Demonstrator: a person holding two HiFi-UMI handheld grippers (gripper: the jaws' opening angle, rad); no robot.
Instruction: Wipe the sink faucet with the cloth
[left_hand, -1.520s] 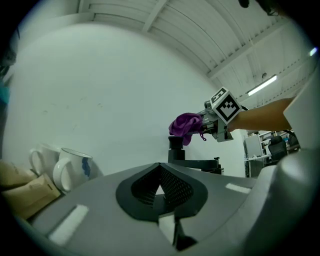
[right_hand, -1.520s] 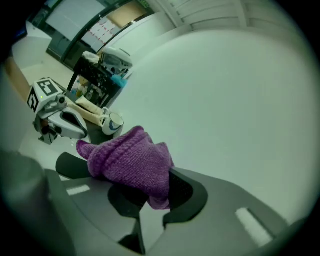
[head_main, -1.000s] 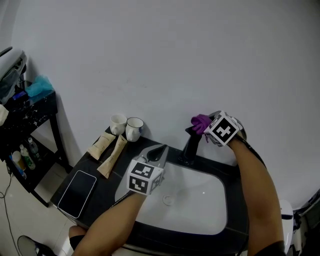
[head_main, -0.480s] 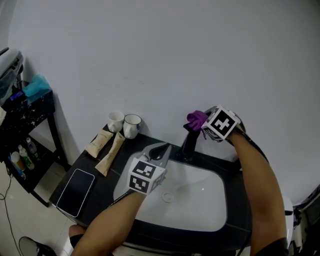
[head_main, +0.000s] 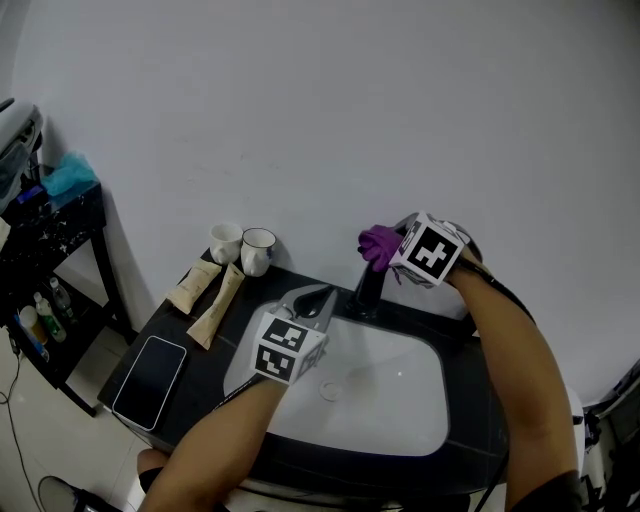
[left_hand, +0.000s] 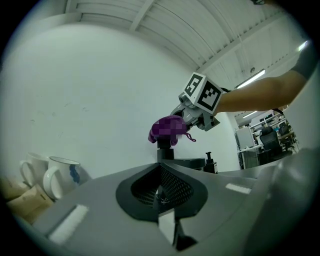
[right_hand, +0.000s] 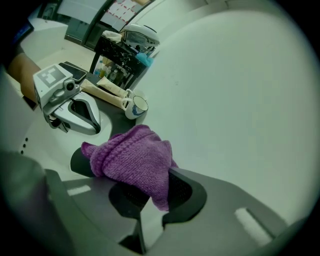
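The left gripper (head_main: 320, 299) and right gripper (head_main: 391, 250) are grey, each bearing a white cube (head_main: 284, 351) with black markers.

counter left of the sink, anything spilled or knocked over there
Nothing stands out. The two mugs stand upright at the back, the two beige packets lie flat beside them, and the phone lies flat in front.
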